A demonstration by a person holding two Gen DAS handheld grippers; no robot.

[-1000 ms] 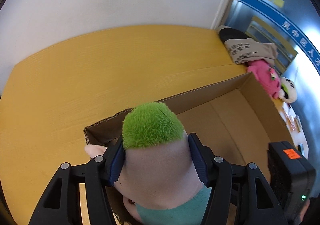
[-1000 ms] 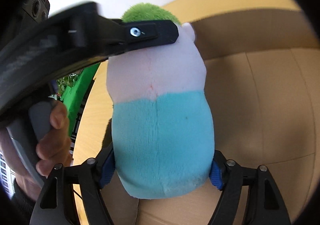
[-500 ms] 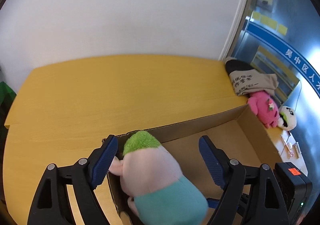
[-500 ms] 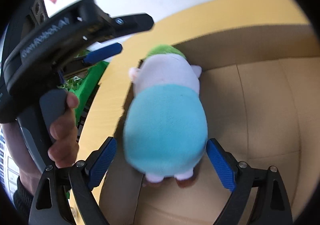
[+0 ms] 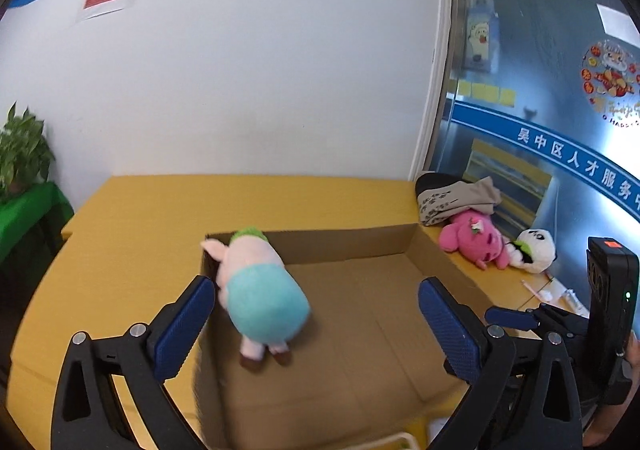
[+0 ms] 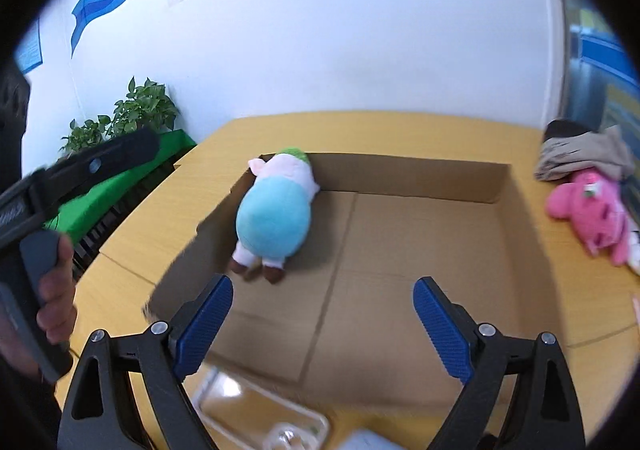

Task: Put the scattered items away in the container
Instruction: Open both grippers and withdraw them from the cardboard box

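Far left, leafy green potted plant point(image 6: 120, 122) beside smooth yellow counter point(image 5: 132, 234). Left tongs point(image 5: 316, 324) spread wide, ribbed blue pads clamping nothing. Fuzzy pink plush pig with green cap and turquoise body point(image 5: 260, 286), lying head-down in the left rear corner of shallow brown cardboard box point(image 5: 360, 246). Right tongs point(image 6: 322, 324) likewise gaping, empty. Rightward on the counter, outside the box, crumpled beige cloth point(image 5: 456, 200), fluffy magenta plush toy point(image 5: 472, 240), round white panda plush point(image 5: 534, 246).

Green-haired pig plush point(image 6: 276, 206) face-down in cardboard box point(image 6: 404, 170) corner
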